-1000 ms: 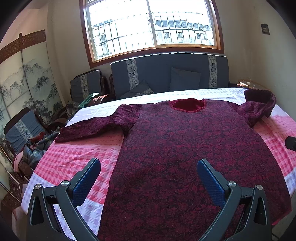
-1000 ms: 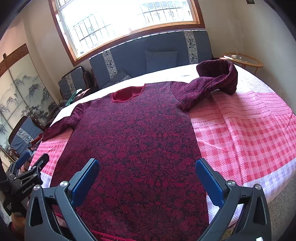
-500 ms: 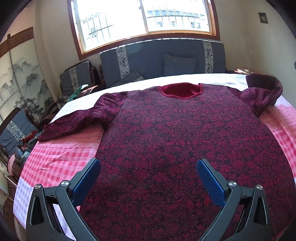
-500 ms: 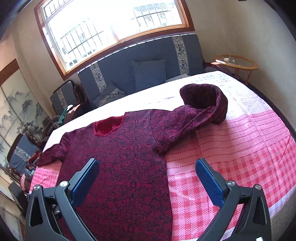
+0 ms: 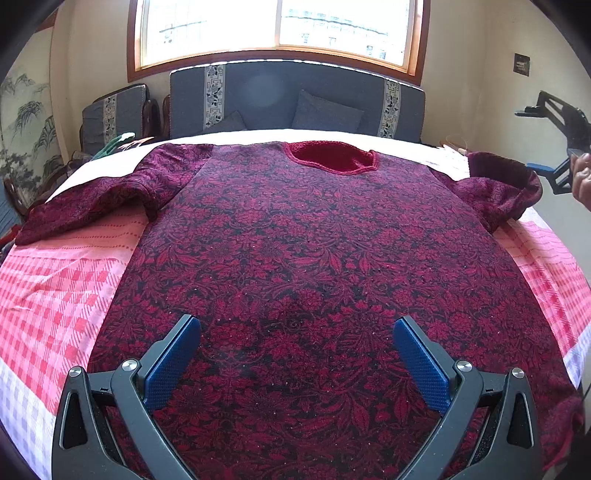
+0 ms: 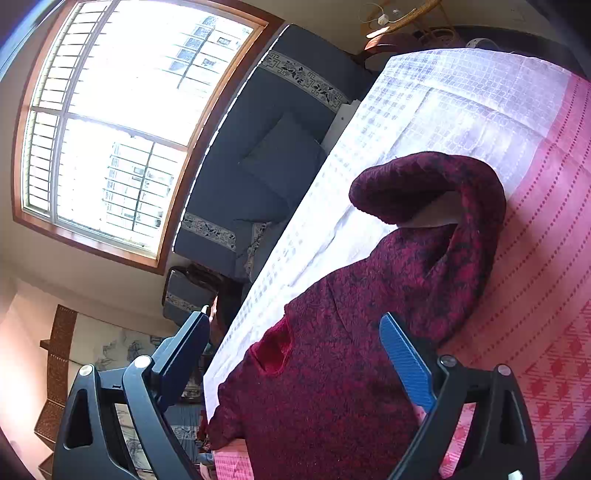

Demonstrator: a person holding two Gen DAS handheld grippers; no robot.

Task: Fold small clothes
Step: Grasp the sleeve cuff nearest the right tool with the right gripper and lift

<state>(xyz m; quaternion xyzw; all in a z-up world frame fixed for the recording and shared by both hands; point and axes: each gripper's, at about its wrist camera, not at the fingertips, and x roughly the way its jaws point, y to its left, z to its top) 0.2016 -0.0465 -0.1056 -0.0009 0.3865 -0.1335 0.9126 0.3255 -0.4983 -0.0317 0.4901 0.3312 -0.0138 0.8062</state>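
Note:
A dark red floral sweater (image 5: 314, 258) lies flat, front up, on a table with a pink checked cloth (image 5: 55, 288). Its left sleeve (image 5: 96, 199) stretches out flat. Its right sleeve (image 5: 506, 184) is curled up in a loop near the right edge. My left gripper (image 5: 295, 354) is open and empty above the sweater's lower body. My right gripper (image 6: 295, 350) is open and empty, rolled sideways, just above the curled sleeve (image 6: 436, 229); it also shows at the right edge of the left wrist view (image 5: 550, 147).
A grey-blue sofa (image 5: 295, 103) with cushions stands behind the table under a large window (image 5: 280, 29). An armchair (image 5: 110, 118) is at the back left. A small round side table (image 6: 399, 18) stands beyond the table's far right corner.
My right gripper has swung right and rolled sideways, closing in on the curled sleeve. My left gripper has moved right and forward over the sweater's body. The sweater has not moved.

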